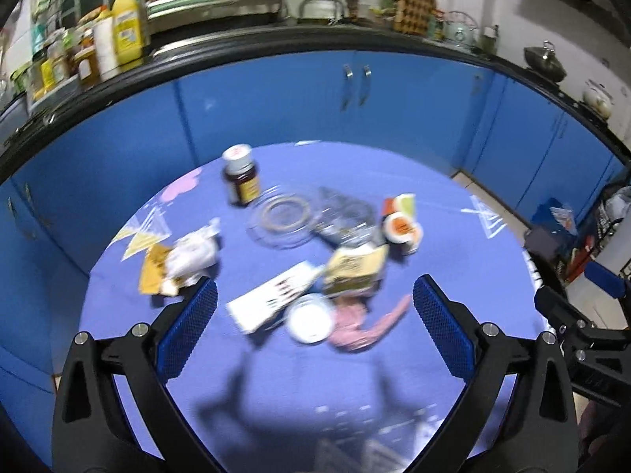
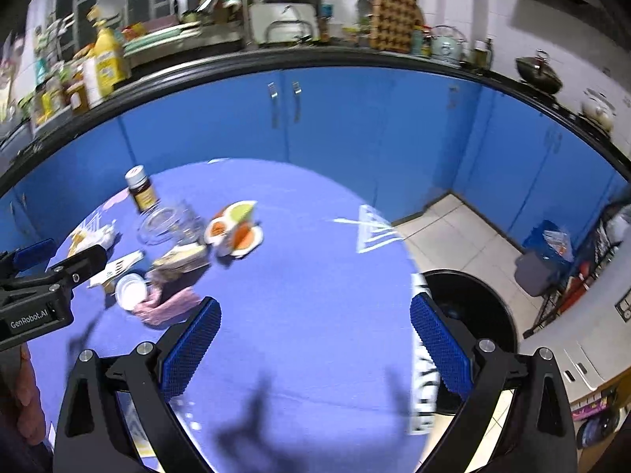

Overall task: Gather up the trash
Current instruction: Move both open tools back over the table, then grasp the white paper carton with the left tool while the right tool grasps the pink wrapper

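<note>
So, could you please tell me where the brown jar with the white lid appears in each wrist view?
Left wrist: the brown jar stands upper centre-left, at the far side of the table.
Right wrist: the jar is upper left, at the table's far edge.
Shared landmark: the clear glass dish just in front of it.

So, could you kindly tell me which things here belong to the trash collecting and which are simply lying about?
Part of the job:
- crumpled white wrapper
- pink wrapper
- flattened carton
- white lid
- white card
- black bin on the floor
- left tongs and right tongs, both open and empty

Probably just lying about:
- brown bottle
- glass dish
</note>
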A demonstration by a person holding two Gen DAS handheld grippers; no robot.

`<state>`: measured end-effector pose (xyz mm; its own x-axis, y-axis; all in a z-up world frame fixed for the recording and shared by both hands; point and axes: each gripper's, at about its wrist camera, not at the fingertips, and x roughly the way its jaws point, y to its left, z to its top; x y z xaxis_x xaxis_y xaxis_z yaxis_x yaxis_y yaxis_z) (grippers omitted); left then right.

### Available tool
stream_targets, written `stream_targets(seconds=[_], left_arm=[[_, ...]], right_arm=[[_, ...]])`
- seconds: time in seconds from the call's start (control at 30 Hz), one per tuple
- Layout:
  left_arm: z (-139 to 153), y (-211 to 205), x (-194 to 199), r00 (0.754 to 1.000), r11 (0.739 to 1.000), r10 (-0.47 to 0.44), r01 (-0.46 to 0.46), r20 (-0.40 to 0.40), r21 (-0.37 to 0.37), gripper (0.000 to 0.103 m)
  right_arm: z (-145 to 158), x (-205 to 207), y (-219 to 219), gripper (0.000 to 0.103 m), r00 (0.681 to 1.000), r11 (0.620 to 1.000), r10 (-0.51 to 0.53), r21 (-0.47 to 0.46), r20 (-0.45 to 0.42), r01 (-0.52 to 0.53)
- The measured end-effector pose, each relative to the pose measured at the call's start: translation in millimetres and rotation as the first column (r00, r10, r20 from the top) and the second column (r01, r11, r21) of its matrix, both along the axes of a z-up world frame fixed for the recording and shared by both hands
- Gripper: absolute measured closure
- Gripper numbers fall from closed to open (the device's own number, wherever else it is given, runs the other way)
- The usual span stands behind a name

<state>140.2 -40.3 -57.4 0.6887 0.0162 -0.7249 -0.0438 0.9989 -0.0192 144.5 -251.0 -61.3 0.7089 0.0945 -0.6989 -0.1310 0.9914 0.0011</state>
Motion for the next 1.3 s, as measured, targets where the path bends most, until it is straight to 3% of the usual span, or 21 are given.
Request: stream_targets(seconds=[0.27,0.6,1.03,1.13,1.2,1.3], left_arm=[[-26,34,-3,0.999,0.999,-0.009,0.011,-0.042,0.043,0.005],[-48,49,6,0.991,0.986,-0.105,0.114,-0.079,0.122,0.005],[-72,62,38,0.973,0.967,-0.203,0.216,-0.105,0.131,0.005],[-74,62,45,0.957,0.958,-0.272,0.279,-0.098,0.062,0.008],[-74,60,49,0.953,0.953,-0.292,0.297,-0.087,0.054,0.011],[-77,53,54,0.947,0.947,-0.309,0.315,-0.091,0.057,0.026]], right_arm=[[-26,4,62,0.009,0.988,0.989,0.140,-0.033,-0.067,-0.142],[-50,7,113,0.009,0.954,0.956,0.277,-0.069,-0.114,-0.286],[-72,30,139,0.009,0.942,0.940,0.296,-0.128,-0.159,-0.317],[-75,37,138,0.009,0.944,0.943,0.286,-0.128,-0.167,-0.308],[-76,39,135,0.009,0.945,0.945,0.283,-0.124,-0.165,-0.304],[-76,41,132,0.009,0.946,0.945,0.284,-0.123,-0.155,-0.304]])
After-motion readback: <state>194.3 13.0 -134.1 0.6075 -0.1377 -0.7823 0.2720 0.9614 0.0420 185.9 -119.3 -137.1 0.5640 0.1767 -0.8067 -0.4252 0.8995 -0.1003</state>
